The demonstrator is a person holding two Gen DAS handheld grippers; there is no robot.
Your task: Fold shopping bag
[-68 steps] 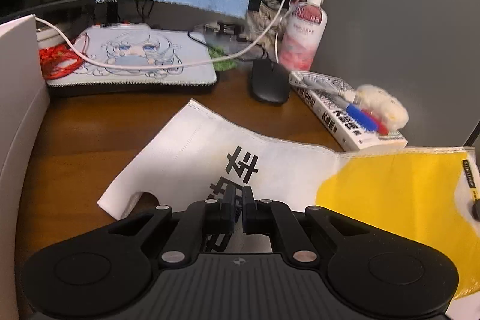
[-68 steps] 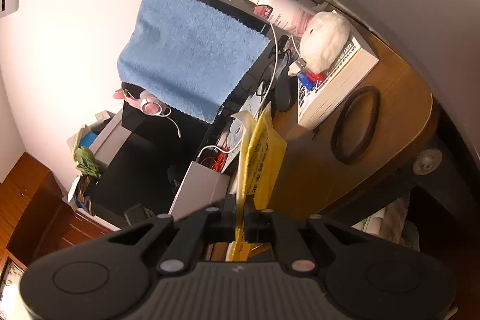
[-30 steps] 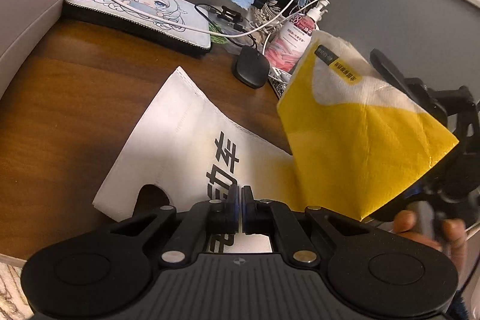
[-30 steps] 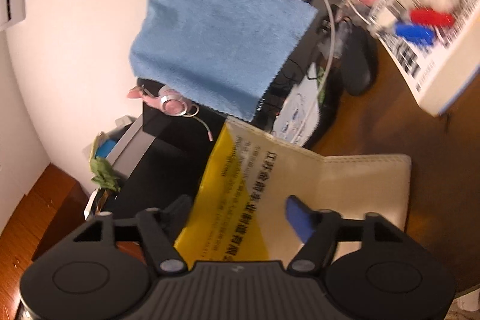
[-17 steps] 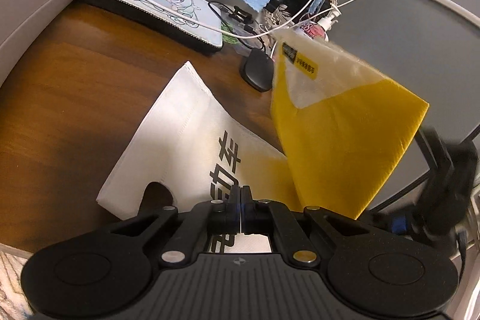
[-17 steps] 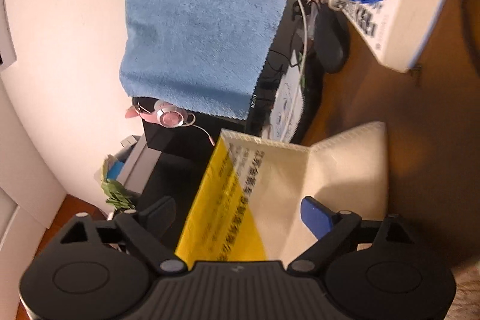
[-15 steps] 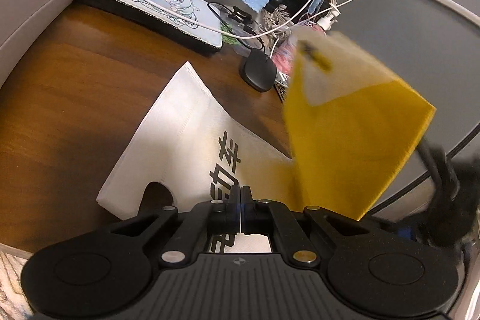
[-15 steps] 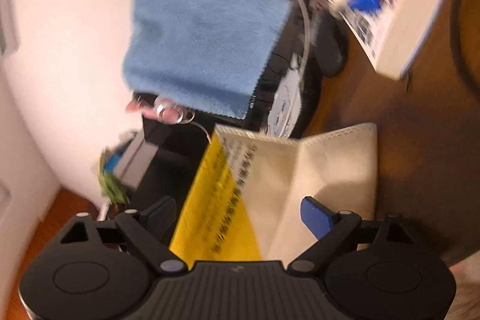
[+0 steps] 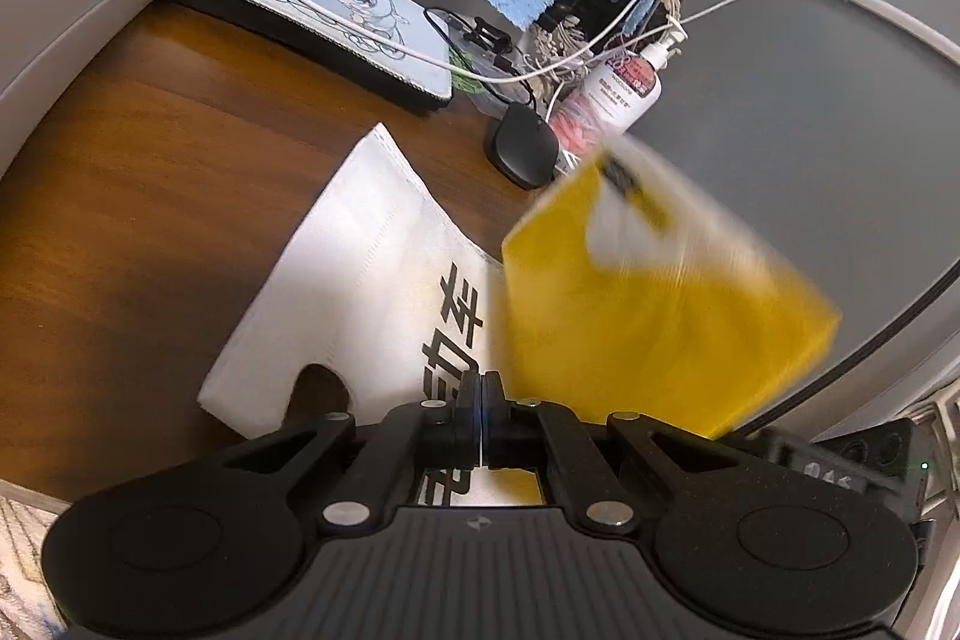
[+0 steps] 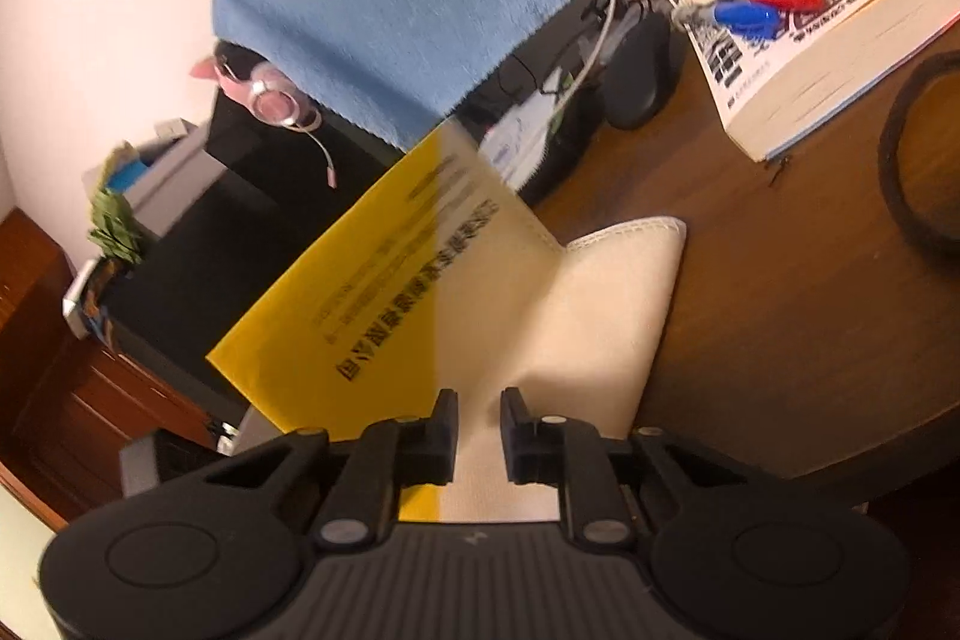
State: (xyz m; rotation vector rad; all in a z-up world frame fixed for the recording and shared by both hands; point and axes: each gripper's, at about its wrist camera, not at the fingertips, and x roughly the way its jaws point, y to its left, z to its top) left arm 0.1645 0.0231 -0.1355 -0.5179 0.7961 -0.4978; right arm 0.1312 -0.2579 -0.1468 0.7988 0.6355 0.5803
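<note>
Left gripper [image 9: 482,421]: jaws fully closed, pinning the near edge of the white and yellow non-woven fabric shopping bag [image 9: 360,292] to the brown wooden table [image 9: 150,184]. The white half lies flat ahead of the jaws; the yellow half stands raised to their right, blurred. Right gripper [image 10: 479,427]: jaws closing, a narrow gap left, bag fabric between them; contact with the pads is not evident. Judgement: keep the left anchor firm, secure the right grip before carrying the yellow flap over, and align edges before pressing the crease.
</note>
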